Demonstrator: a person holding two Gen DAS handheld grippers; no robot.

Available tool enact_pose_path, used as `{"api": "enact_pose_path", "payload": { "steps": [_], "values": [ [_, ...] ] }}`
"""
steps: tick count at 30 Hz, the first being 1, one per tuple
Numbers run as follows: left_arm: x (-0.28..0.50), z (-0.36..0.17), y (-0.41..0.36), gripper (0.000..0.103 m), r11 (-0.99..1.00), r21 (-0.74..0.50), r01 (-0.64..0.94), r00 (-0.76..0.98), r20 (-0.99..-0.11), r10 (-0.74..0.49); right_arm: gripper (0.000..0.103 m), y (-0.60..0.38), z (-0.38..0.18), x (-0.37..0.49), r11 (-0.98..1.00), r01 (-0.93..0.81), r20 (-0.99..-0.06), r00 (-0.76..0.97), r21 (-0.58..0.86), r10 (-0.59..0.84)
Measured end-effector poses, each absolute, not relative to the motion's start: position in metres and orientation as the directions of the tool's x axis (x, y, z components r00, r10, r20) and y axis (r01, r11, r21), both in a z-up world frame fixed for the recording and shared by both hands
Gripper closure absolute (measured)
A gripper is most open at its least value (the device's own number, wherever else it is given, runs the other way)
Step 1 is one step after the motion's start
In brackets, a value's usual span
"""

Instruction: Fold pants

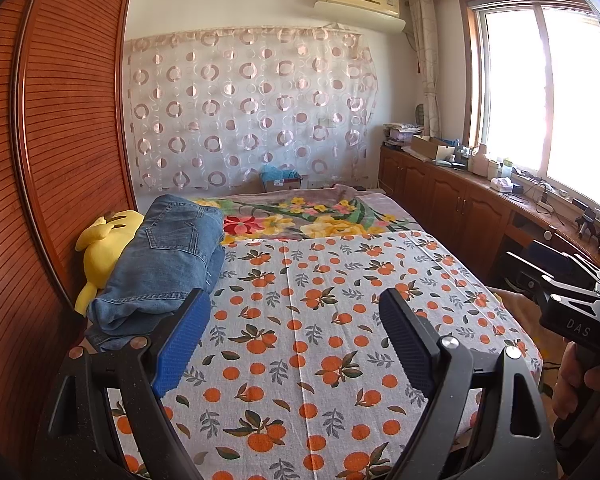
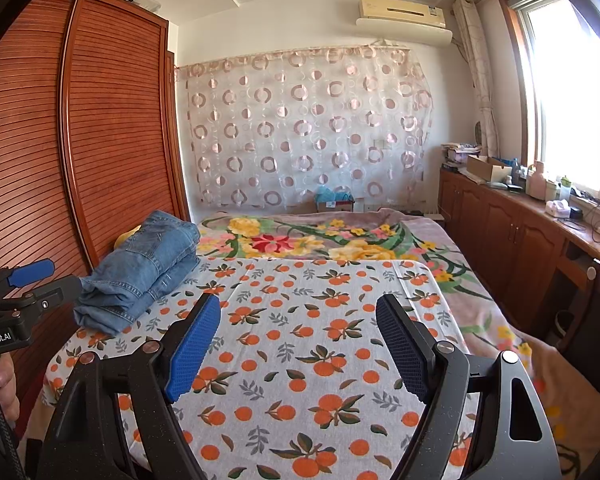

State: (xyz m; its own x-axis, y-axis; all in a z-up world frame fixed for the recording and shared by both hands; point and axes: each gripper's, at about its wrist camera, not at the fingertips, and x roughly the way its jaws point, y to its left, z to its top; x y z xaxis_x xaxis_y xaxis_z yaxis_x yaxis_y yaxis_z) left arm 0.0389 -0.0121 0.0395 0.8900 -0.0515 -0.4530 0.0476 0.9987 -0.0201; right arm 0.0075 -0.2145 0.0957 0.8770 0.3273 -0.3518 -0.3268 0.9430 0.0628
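The left gripper [image 1: 294,344] stands with its jaws spread wide and nothing between them; its blue ribbed pads [image 1: 182,346] hang above the orange-fruit-printed white bed sheet [image 1: 324,320]. The right gripper [image 2: 298,346] is likewise released wide and empty above the same sheet.

The folded blue denim pants [image 1: 166,264] lie as a thick, layered bundle at 10 o'clock from the left gripper, near the sheet's left edge. A back pocket faces up, and a seamed hem end points toward the camera. Neither gripper touches the pants.

The left wrist view alone shows the yellow plush toy [image 1: 100,248] in full, lying just beside the pants at 9 o'clock, against the reddish slatted wooden wardrobe [image 1: 60,120]. It also shows the right gripper's black body at 3 o'clock. In the right wrist view only a yellow sliver shows behind the pants. That view shows the left gripper's body at 9 o'clock and more of the floral pink blanket [image 2: 480,320] down the bed's right side.
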Motion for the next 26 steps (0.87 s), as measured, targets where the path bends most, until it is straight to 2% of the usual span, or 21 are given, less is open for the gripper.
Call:
{"api": "enact_pose_path", "payload": {
  "steps": [26],
  "values": [
    [0.0379,0.0405,-0.0142,0.016,0.999,-0.022,0.048,0.892,-0.448,-0.053,0.021,-0.2129,0.0947,0.0064,0.943,-0.326,-0.351,0.877,0.066,0.327]
  ]
}}
